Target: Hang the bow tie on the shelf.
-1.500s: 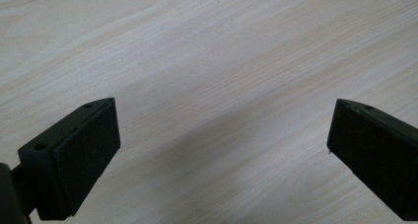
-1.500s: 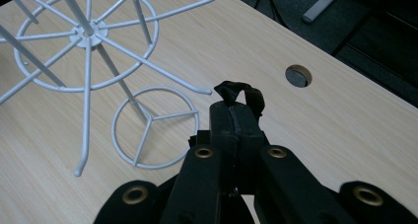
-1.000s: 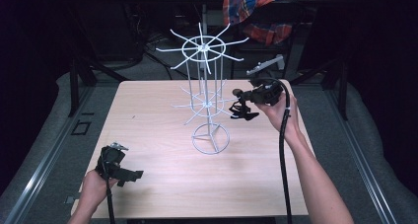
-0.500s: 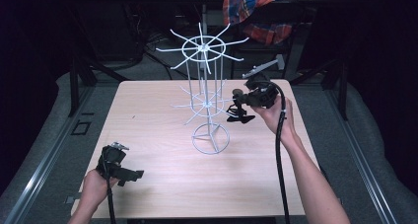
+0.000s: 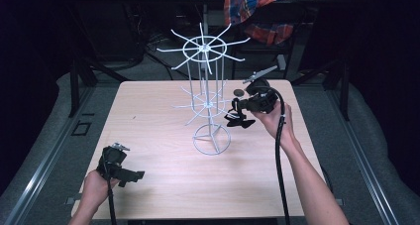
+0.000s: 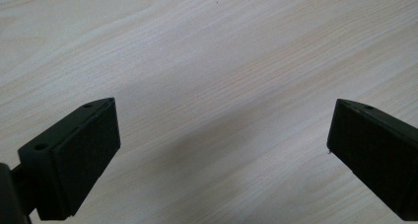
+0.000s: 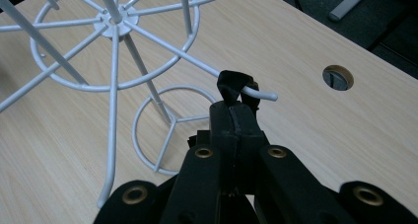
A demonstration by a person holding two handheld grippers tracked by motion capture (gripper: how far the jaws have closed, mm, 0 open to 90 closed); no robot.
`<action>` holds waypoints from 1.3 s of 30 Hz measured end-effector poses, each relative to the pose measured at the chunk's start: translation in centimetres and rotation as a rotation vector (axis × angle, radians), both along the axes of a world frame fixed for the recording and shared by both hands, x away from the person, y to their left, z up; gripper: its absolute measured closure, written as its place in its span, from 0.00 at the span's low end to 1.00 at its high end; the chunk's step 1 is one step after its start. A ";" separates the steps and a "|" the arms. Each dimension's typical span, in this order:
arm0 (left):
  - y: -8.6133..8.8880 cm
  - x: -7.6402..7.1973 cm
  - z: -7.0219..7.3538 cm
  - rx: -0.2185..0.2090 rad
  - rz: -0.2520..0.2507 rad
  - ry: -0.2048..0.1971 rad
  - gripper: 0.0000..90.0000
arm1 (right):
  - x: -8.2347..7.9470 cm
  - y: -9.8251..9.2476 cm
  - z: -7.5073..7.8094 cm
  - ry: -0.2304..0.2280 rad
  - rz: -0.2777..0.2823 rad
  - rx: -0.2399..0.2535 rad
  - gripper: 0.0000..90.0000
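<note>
Landmark is the white wire rack (image 5: 205, 93), standing mid-table on its ring base (image 5: 211, 139), with two tiers of radial arms. The right hand (image 5: 271, 120) is raised at the rack's right side, level with the lower tier, forearm coming in from the near right edge and the cable (image 5: 279, 165) trailing down along it. The right gripper (image 5: 236, 117) points at the rack, jaws pinched together on a small black looped piece (image 7: 231, 86). In the right gripper view that piece sits over the hooked tip of a lower-tier arm (image 7: 259, 93), touching it; I cannot tell what the piece is. A round cable hole (image 7: 338, 77) in the table (image 5: 153, 116) lies beyond that arm's tip, away from the rack. The left hand (image 5: 94, 185) rests low at the near left corner of the table, well apart from the rack, wrist near the table edge. The left gripper (image 5: 132, 176) sits just over the wood, jaws pointing toward the rack side. In the left gripper view its jaws stand wide apart, nothing between them, bare wood grain (image 6: 222, 76) underneath. No containers on the table. The rack's other arms, both tiers, carry nothing that I can see. Behind the table, past the rack, a plaid cloth (image 5: 257, 12) hangs over something dark.
</note>
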State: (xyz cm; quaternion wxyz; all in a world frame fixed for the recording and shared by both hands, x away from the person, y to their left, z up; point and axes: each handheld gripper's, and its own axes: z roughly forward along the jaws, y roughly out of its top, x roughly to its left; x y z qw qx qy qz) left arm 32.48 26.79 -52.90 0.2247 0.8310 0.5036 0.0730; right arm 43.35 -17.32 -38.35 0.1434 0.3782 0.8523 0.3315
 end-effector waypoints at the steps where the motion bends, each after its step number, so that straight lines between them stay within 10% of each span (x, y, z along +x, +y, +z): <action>1: 0.0 0.0 0.0 0.000 0.000 0.000 0.00 | 0.0 0.0 -0.1 0.002 0.000 -0.002 1.00; 30: 0.0 -0.1 0.0 0.001 -0.006 0.003 0.00 | 0.1 0.2 -1.3 0.027 0.015 0.018 0.99; 39: 0.0 -0.1 0.0 -0.001 -0.009 0.008 0.00 | -0.3 -0.2 -0.9 0.010 0.023 0.020 0.75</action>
